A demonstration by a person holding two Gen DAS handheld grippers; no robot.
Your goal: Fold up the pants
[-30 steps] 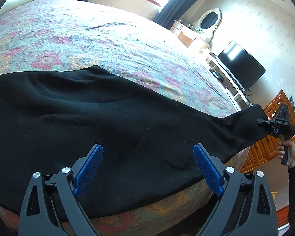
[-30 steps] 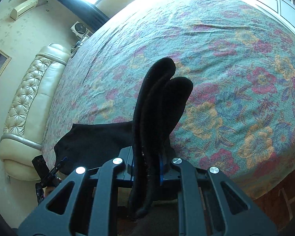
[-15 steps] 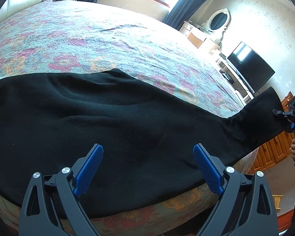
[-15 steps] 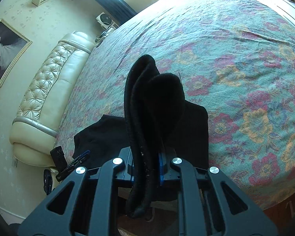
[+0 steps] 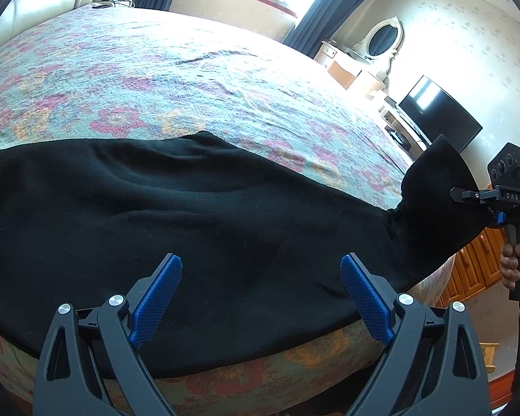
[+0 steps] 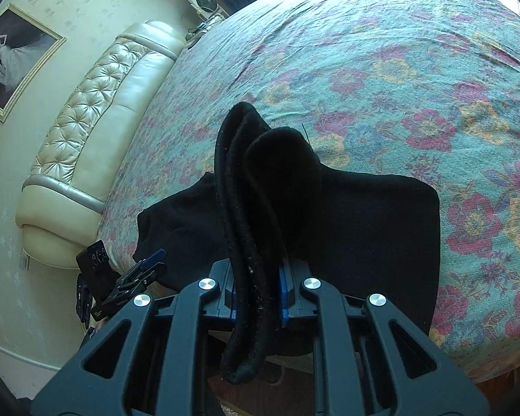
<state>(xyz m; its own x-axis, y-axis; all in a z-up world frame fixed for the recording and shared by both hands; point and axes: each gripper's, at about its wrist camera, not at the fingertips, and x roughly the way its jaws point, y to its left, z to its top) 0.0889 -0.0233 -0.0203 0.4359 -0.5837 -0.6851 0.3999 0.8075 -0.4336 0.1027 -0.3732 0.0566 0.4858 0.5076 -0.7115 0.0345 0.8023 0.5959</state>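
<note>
Two hand-held grippers are seen over a bed point(image 5: 197, 69) covered with a floral spread. The black pants point(image 5: 176, 228) are laid lengthwise along the near edge of the bed, most of the cloth resting flat on the spread, with a little draped over the side.

The left hand-held gripper point(image 5: 261, 298) is held wide, its blue pads point(image 5: 156, 298) set well apart above the middle of the pants; nothing is gripped between them.

The right hand-held gripper point(image 6: 258, 291) is closed on one end of the pants point(image 6: 364, 228), and a thick bunch of doubled cloth is seen standing up between its fingers. In the left wrist view that end is raised off the bed at the right, where the right hand-held gripper point(image 5: 468, 196) is gripped by a hand point(image 5: 516, 260).

A padded cream headboard point(image 6: 97, 131) and a framed picture point(image 6: 14, 59) are shown at the left of the right wrist view, a dark television point(image 5: 440, 114) and an oval mirror point(image 5: 384, 36) at the far wall.
</note>
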